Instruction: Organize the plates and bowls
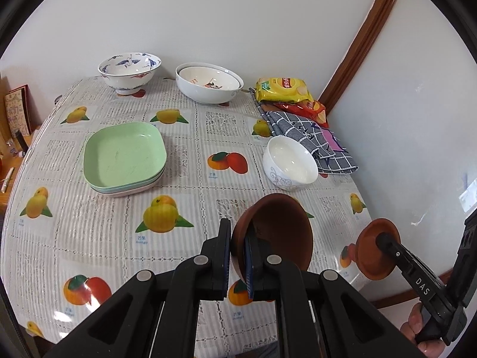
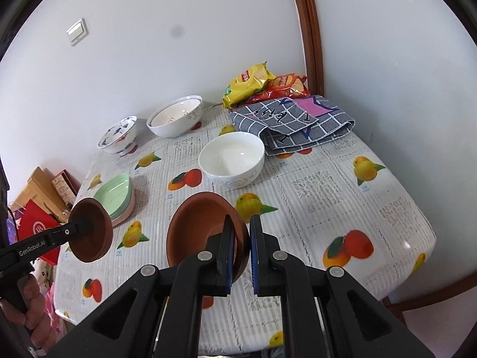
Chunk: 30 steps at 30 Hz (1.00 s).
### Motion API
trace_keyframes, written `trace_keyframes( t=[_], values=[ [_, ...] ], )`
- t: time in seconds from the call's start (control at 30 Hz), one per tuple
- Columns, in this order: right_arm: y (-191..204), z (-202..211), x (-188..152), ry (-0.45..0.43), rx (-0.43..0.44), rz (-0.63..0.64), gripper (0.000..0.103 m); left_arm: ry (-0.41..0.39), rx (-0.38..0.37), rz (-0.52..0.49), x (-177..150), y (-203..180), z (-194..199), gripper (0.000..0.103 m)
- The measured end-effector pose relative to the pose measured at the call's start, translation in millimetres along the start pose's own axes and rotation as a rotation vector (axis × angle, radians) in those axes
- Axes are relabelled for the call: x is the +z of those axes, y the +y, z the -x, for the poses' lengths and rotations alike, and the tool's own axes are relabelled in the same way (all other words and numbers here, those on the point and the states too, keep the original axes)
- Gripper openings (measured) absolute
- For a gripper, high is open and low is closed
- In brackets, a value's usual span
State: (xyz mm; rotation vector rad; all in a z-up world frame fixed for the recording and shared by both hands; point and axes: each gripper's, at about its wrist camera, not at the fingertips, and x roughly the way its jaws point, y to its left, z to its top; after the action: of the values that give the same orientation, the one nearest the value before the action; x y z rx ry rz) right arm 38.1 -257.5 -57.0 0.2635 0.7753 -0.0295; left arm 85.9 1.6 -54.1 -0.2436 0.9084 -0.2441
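Observation:
My left gripper [image 1: 238, 256] is shut on the rim of a brown bowl [image 1: 277, 226], held tilted above the table's near edge. My right gripper [image 2: 241, 250] is shut on the rim of a second brown bowl [image 2: 199, 223], also lifted and tilted. Each view shows the other hand's gripper off to the side: the right gripper [image 1: 384, 240] with its bowl [image 1: 372, 256], the left gripper [image 2: 86, 227] with its bowl [image 2: 95, 238]. A stack of square plates, green on top [image 1: 125, 155] [image 2: 114, 194], lies at mid-left. A small white bowl [image 1: 290, 164] [image 2: 231, 158] stands beyond the held bowls.
A blue-patterned bowl [image 1: 129, 70] and two nested large white bowls [image 1: 208, 85] stand at the back by the wall. Chip bags [image 1: 281, 89] and a folded grey checked cloth [image 1: 310, 137] fill the back right corner. The fruit-print tablecloth [image 1: 167, 217] covers the table.

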Motion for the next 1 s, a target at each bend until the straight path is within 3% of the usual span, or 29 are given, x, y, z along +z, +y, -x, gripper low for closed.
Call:
trace_keyframes(
  t=[0.37, 1.0],
  values=[
    [-6.7, 15.9, -13.3, -0.010, -0.006, 0.002, 0.010, 0.004, -0.016, -0.008, -17.6, -7.9, 6.8, 0.009],
    [-7.8, 8.9, -9.3, -0.012, 0.010, -0.008, 0.010, 0.012, -0.006, 0.007, -15.4, -3.1, 1.3, 0.009]
  ],
)
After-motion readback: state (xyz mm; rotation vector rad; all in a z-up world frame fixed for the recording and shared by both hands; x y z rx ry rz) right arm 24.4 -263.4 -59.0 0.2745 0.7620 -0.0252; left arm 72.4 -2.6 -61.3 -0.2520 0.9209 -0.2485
